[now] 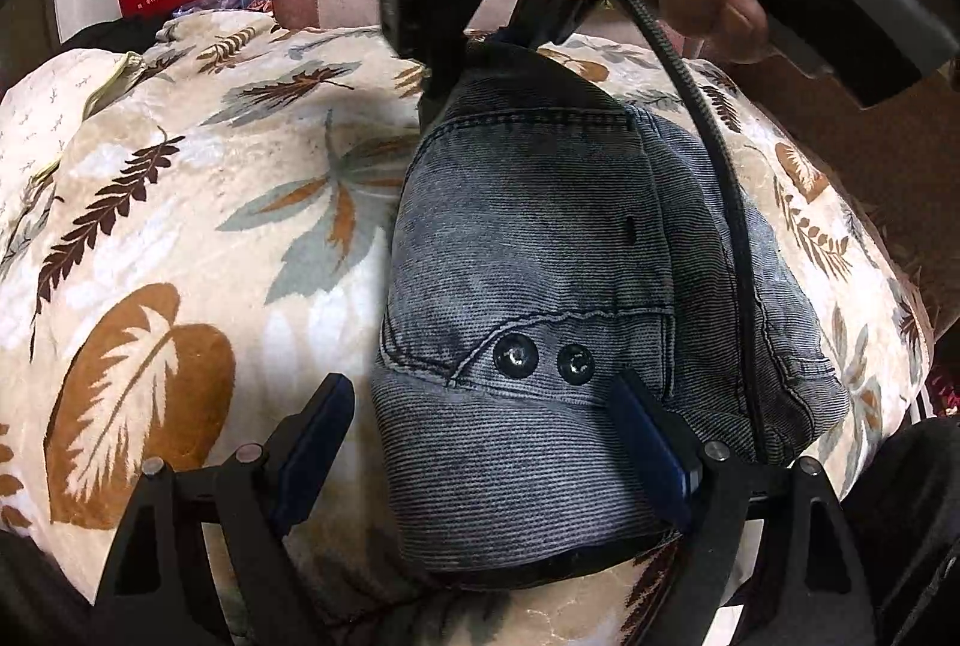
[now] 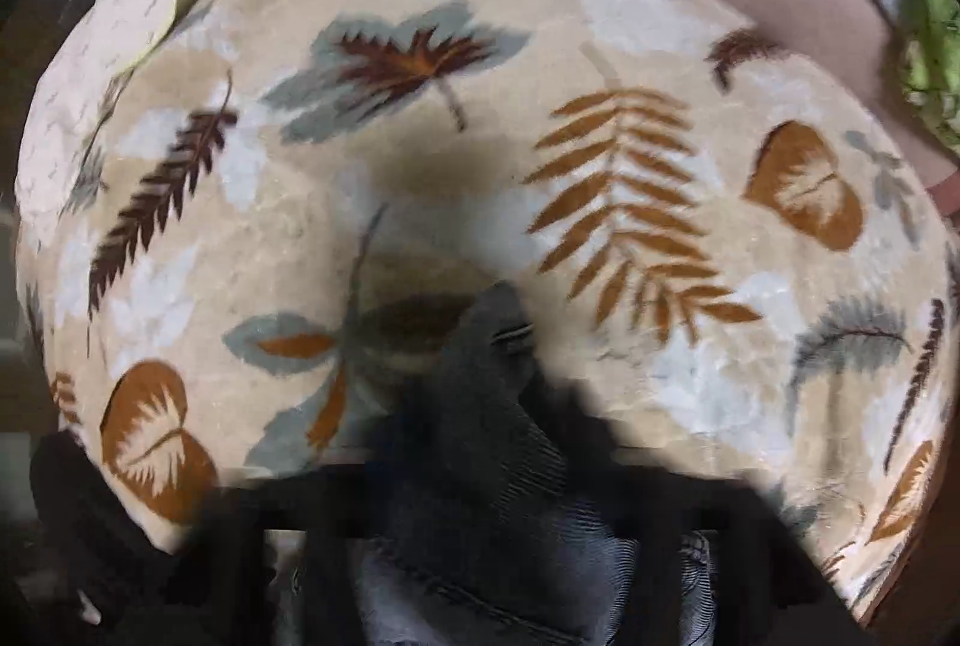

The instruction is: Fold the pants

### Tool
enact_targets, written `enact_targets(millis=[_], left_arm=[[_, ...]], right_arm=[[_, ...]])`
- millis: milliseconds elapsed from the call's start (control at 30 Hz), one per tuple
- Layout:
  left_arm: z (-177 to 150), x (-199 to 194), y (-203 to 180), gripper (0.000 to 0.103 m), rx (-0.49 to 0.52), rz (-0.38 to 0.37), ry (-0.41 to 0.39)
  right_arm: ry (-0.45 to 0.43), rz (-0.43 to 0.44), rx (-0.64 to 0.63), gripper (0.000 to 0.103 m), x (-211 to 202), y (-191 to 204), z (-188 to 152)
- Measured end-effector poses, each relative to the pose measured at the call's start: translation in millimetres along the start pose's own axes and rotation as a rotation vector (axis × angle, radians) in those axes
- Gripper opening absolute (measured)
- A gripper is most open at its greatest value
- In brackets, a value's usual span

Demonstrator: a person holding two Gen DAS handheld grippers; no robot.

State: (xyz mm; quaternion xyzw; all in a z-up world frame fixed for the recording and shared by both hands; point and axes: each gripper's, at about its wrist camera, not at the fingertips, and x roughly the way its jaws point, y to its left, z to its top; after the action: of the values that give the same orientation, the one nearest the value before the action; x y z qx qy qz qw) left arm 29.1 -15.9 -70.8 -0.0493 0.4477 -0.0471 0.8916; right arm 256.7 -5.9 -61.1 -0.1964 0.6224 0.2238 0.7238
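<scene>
Your left hand-held gripper stands wide over the folded pants on the leaf-print blanket; your right hand-held gripper pinches the pants' dark fabric.

Ribbed, faded denim pants with metal snaps – plush, perhaps velvety, leaf-print blanket

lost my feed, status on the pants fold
Left gripper jaws open, over waistband. Right gripper shut on pants, far end lifted off blanket. Cable draped across pants.
</scene>
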Motion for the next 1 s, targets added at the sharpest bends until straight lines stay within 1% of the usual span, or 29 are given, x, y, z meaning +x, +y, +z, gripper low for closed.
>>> enact_targets(millis=[33,100,133,167,200,233,267,333,400,433,467,533,567,600,633,667,700,733,767,800,867,900,933,967,1000], left_arm=[[0,0,0,0.087,-0.004,-0.002,0.0],[0,1,1,0.087,-0.006,-0.004,0.005],[0,1,1,0.087,-0.006,-0.004,0.003],[-1,1,1,0.087,-0.005,-0.004,0.003],[-1,0,1,0.087,-0.006,-0.005,0.003],[-1,0,2,0.087,-0.007,-0.007,0.003],[-1,0,1,0.087,-0.009,-0.006,0.003],[0,1,2,0.088,-0.013,-0.003,0.003],[0,1,1,0.088,-0.013,0.0,0.002],[1,1,1,0.088,-0.016,0.0,0.002],[1,1,2,0.088,-0.019,-0.002,0.002],[2,2,4,0.088,-0.031,-0.01,0.009],[2,2,5,0.088,-0.042,-0.017,0.012],[4,1,7,0.088,-0.05,-0.024,0.014],[5,-1,8,0.088,-0.057,-0.031,0.014],[7,-5,9,0.088,-0.062,-0.043,0.006],[10,-10,10,0.088,-0.063,-0.046,-0.005],[15,-19,11,0.088,-0.058,-0.039,-0.03],[19,-27,12,0.088,-0.057,-0.027,-0.062],[23,-33,13,0.088,-0.059,-0.016,-0.082],[37,-41,15,0.088,-0.055,-0.012,-0.109],[46,-43,16,0.088,-0.047,-0.004,-0.12],[54,-43,15,0.088,-0.036,0.007,-0.125],[63,-41,14,0.088,-0.018,0.026,-0.128],[71,-36,12,0.088,0.0,0.047,-0.126]], right_arm=[[-0.015,-0.029,0.007,0.014,-1,-1,1],[-0.042,-0.057,0.064,0.013,1,-10,5],[-0.067,-0.114,0.085,0.012,3,-15,8],[-0.098,-0.144,0.11,0.012,4,-21,9],[-0.118,-0.106,0.137,0.012,6,-29,9],[-0.132,-0.095,0.162,0.013,5,-35,6],[-0.166,-0.102,0.187,0.014,-2,-40,1],[-0.237,-0.08,0.235,0.014,-23,-52,-15],[-0.304,-0.012,0.255,0.014,-49,-61,-41],[-0.319,0.011,0.256,0.014,-57,-63,-52],[-0.339,0.037,0.264,0.016,-65,-66,-70],[-0.339,0.082,0.268,0.018,-64,-67,-93],[-0.332,0.087,0.268,0.019,-58,-67,-101],[-0.314,0.071,0.28,0.02,-44,-72,-113],[-0.263,0.034,0.285,0.021,-27,-77,-117],[-0.196,-0.026,0.281,0.022,0,-84,-121],[-0.216,-0.005,0.294,0.022,8,-91,-124],[-0.255,0.016,0.32,0.022,7,-96,-127],[-0.273,0.028,0.346,0.022,2,-100,-128],[-0.297,0.038,0.366,0.023,-5,-101,-130],[-0.356,0.031,0.354,0.023,-20,-99,-138],[-0.386,0.046,0.345,0.024,-31,-99,-148],[-0.397,0.058,0.347,0.028,-36,-99,-155],[-0.409,0.069,0.361,0.036,-41,-102,-165],[-0.419,0.073,0.389,0.04,-45,-107,-177]])
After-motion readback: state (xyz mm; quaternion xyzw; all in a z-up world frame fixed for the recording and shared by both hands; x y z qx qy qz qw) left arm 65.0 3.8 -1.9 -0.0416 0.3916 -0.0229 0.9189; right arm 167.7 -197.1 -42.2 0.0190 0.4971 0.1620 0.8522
